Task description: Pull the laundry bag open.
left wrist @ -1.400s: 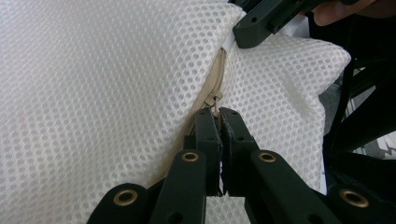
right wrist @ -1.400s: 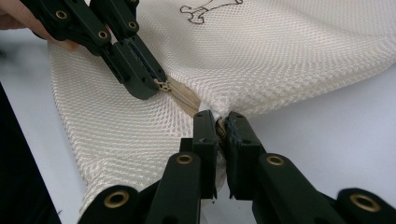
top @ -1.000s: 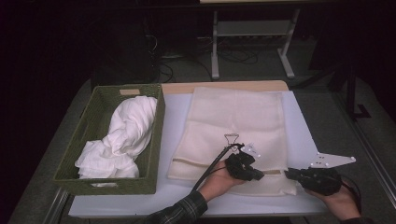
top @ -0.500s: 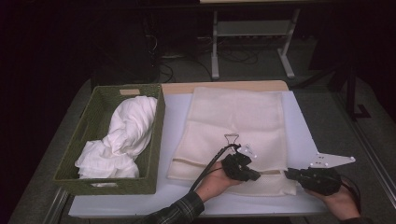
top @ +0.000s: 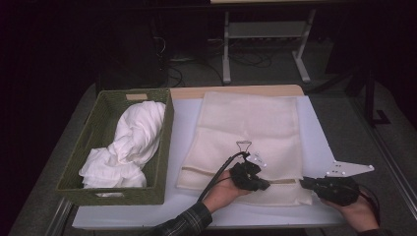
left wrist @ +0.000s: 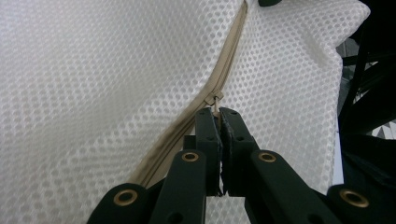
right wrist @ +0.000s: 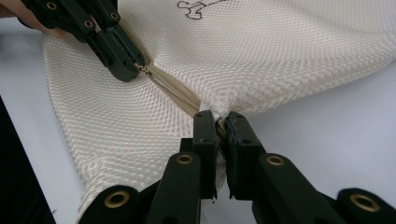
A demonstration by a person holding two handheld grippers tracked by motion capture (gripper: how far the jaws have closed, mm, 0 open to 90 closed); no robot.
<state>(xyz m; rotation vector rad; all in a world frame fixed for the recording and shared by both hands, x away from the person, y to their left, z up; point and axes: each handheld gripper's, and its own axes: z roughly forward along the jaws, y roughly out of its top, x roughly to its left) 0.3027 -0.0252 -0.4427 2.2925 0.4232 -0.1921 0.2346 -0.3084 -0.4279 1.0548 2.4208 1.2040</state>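
L hand-held gripper (left wrist: 218, 116) pinches zipper pull (left wrist: 217, 99) (unreadable from high view); R hand-held gripper (right wrist: 219, 122) clamps mesh bag (right wrist: 280, 56) edge.

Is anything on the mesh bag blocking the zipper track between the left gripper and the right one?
Nothing visible does. The left gripper is shut on the small metal zipper pull, and the beige zipper track of the cream mesh laundry bag lies bare up to the right gripper.

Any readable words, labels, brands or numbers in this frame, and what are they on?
No readable text.
Tan tag on the green basket: too small to tell whether it bears print.
Dark outline mark on the mesh laundry bag: a cut-off drawing, not letters.
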